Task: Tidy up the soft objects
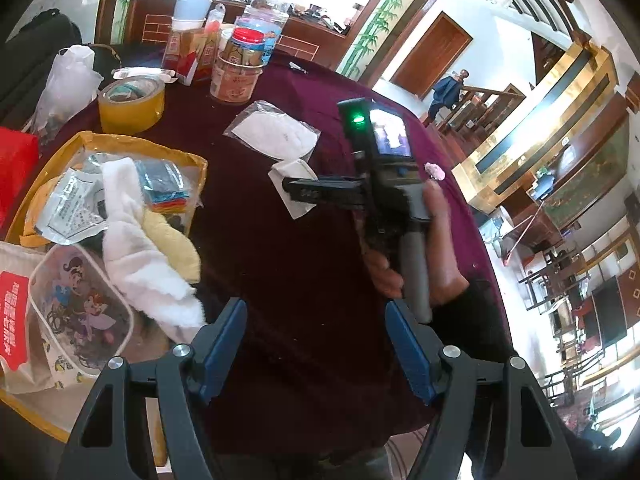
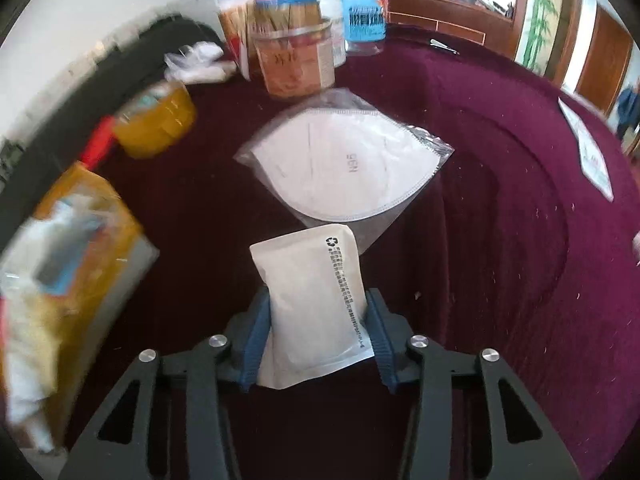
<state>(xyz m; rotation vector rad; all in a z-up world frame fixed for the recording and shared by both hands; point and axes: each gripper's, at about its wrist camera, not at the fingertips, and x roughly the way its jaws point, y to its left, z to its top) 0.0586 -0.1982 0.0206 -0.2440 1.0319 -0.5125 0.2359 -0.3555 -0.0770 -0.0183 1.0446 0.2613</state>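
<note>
My right gripper (image 2: 318, 300) is shut on a white sealed packet (image 2: 308, 280), its blue pads pressing both long sides just above the maroon tablecloth (image 2: 500, 200). Right behind the packet lies an N95 mask in a clear bag (image 2: 344, 164). In the left wrist view a hand holds that right gripper (image 1: 290, 192) over the packet (image 1: 292, 168), with the bagged mask (image 1: 276, 134) beyond. My left gripper (image 1: 316, 308) hangs open over bare cloth with nothing between its fingers. To its left is a yellow-rimmed clear bag (image 1: 120, 148) holding a white towel (image 1: 136, 240), a yellow cloth (image 1: 176, 248) and small packets.
A roll of yellow tape (image 1: 132, 102) and a cluster of jars and boxes (image 1: 236, 76) stand at the table's back. A cartoon-print pouch (image 1: 80, 308) lies near left. A small pink lump (image 1: 436, 170) sits by the round table's right edge. A person (image 1: 448, 92) stands far off on the stairs.
</note>
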